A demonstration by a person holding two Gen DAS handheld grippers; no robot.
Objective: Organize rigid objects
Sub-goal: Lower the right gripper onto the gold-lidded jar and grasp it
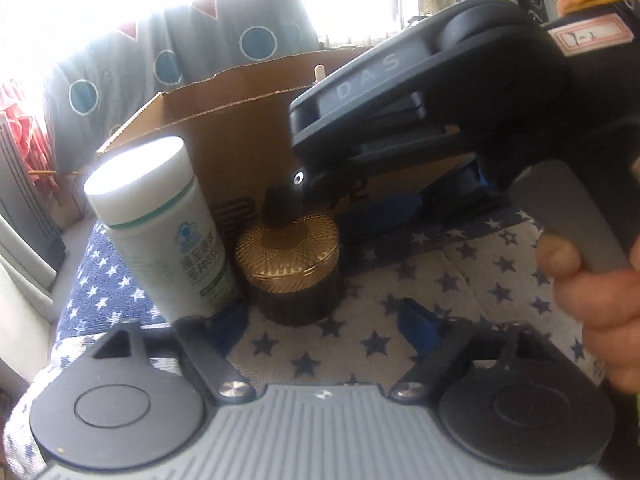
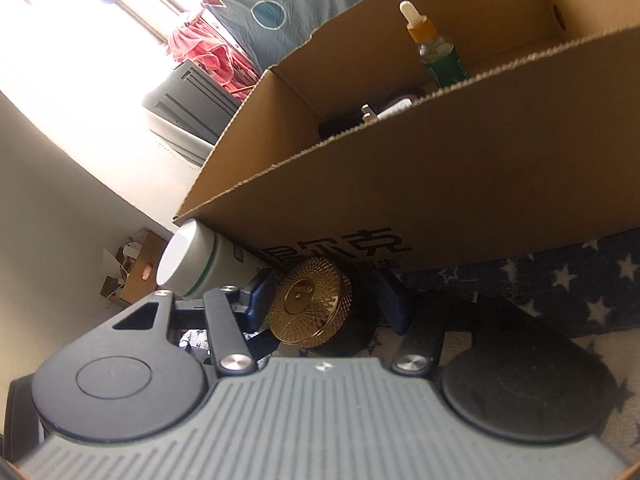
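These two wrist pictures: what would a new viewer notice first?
The gold-lidded dark jar stands out, between the right gripper fingers, before the cardboard box. A white bottle stands beside the jar, and a dropper bottle stands upright inside the box.

You have a matt corrugated cardboard box (image 2: 440, 200), a smooth white plastic bottle (image 1: 160, 236), a dark jar (image 1: 296, 300) with a shiny ribbed gold lid (image 1: 286, 250), and a soft, nubbly star-printed cloth (image 1: 460, 280) beneath them.
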